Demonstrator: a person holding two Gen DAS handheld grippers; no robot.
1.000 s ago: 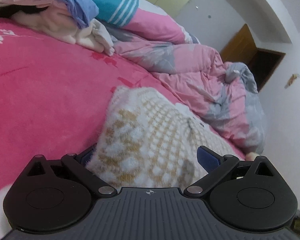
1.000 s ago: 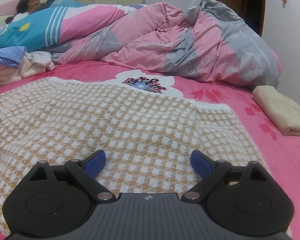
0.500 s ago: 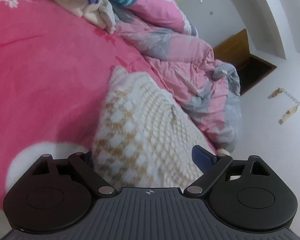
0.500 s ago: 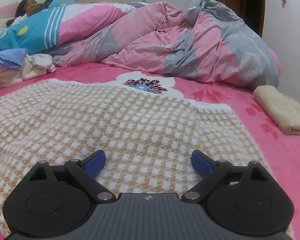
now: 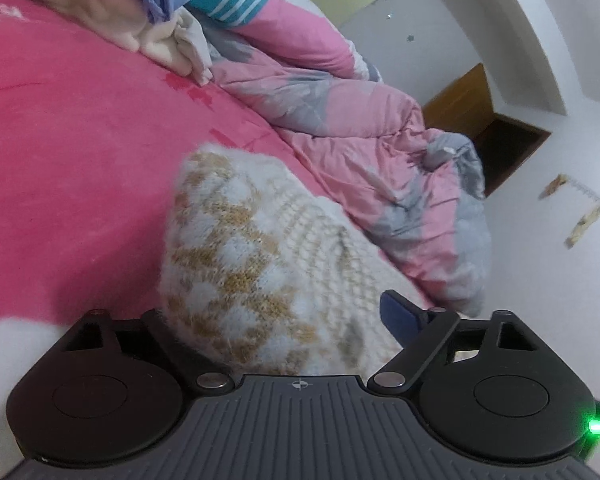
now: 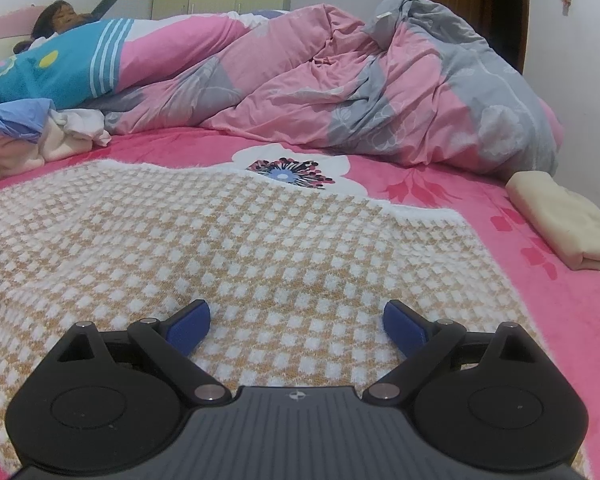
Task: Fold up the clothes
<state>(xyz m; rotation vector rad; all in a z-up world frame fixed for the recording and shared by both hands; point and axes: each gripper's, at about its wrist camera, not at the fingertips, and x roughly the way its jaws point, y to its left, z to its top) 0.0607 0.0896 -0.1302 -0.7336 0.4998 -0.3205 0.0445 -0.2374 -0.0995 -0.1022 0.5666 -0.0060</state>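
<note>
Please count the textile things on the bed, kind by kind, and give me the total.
Checked knit sweater: 1
Pink and grey quilt: 1
Folded cream cloth: 1
Heap of unfolded clothes, pieces too tangled to count: 1
Pink bedsheet: 1
Total: 5

At my twelve o'clock a pink-grey quilt (image 6: 380, 92) lies bunched; a person in blue (image 6: 56, 68) reclines at ten, a wooden door (image 6: 472, 4) at one.
</note>
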